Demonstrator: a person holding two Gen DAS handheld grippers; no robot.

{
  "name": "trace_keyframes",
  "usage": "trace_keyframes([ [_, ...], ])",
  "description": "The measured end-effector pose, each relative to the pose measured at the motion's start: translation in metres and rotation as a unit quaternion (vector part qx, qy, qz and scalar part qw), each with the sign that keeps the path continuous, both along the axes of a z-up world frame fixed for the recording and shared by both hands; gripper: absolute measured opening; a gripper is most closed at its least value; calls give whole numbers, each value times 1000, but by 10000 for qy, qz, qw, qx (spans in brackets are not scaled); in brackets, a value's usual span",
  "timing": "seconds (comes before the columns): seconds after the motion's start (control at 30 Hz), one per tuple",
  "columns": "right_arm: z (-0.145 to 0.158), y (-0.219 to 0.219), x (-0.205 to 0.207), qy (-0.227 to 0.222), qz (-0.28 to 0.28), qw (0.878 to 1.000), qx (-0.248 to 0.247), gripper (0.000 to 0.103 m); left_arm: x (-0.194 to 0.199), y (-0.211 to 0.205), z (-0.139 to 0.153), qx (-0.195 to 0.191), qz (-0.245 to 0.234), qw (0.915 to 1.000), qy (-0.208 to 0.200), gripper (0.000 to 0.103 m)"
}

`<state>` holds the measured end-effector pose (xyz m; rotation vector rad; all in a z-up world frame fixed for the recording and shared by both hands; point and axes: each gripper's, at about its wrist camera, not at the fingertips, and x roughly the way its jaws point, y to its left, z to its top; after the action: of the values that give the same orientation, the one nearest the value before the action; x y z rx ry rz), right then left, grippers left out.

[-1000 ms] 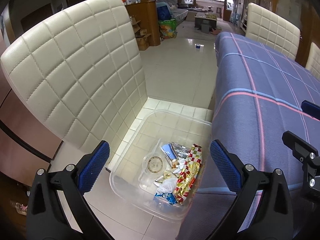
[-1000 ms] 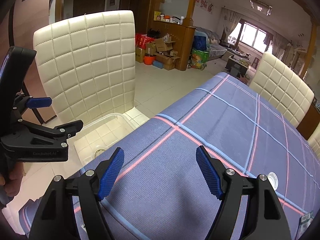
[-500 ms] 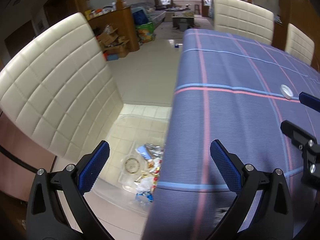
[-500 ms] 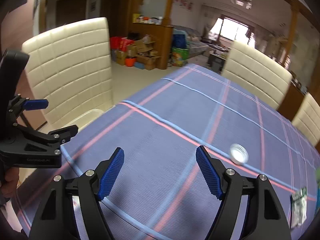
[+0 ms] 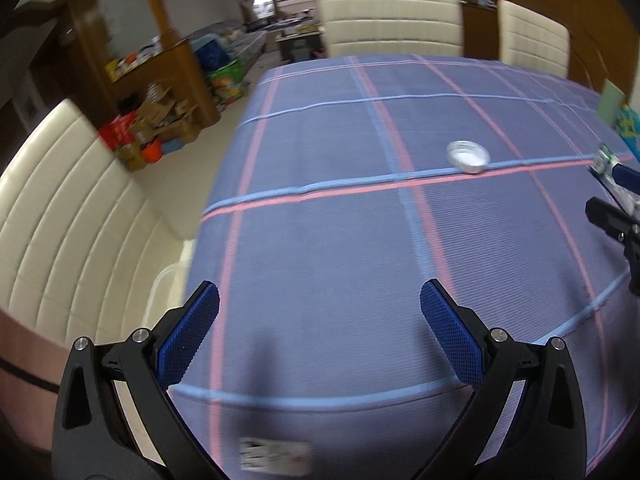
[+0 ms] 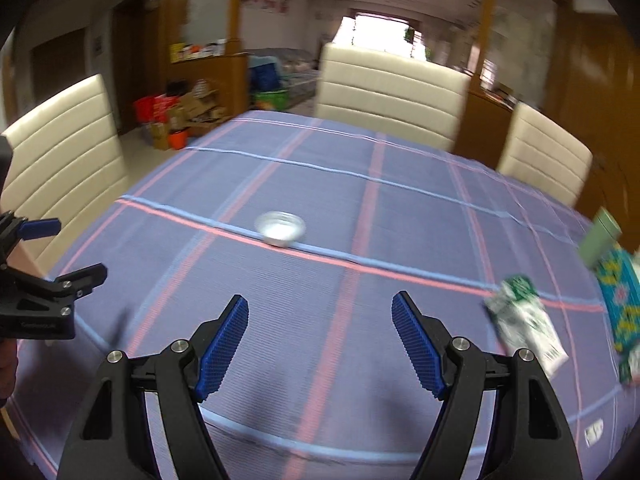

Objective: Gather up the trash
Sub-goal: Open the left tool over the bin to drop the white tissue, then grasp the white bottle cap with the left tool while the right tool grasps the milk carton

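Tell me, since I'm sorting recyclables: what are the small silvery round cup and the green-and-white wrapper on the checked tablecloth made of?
Small silvery round cup: probably thin aluminium foil, going by its bright metallic sheen. Green-and-white wrapper: likely printed plastic film, crumpled and glossy; blur leaves both uncertain.

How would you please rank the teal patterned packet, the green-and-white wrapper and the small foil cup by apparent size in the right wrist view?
1. Green-and-white wrapper and teal patterned packet: unsure, since the packet is cut off by the frame edge.
2. Small foil cup: smallest, though farther away.

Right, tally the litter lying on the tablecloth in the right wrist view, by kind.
Foil cup: 1
Printed wrappers: 2 (green-and-white wrapper, teal wrapper)
Pale green piece: 1
Small white scrap: 1
Total: 5
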<state>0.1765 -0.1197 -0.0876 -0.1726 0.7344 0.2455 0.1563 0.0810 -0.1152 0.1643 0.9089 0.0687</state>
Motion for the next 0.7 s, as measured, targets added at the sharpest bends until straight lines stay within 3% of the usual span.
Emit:
trace_keyframes([
  [0.3,-2,-91,1,16,-739,9972,84,73,24,-71,1,50,-558,9984,-5,99],
  [0.7,-13,-153,13,146,-1205,9926,38,73,61,-120,-13,77,-821,9965,171,99],
])
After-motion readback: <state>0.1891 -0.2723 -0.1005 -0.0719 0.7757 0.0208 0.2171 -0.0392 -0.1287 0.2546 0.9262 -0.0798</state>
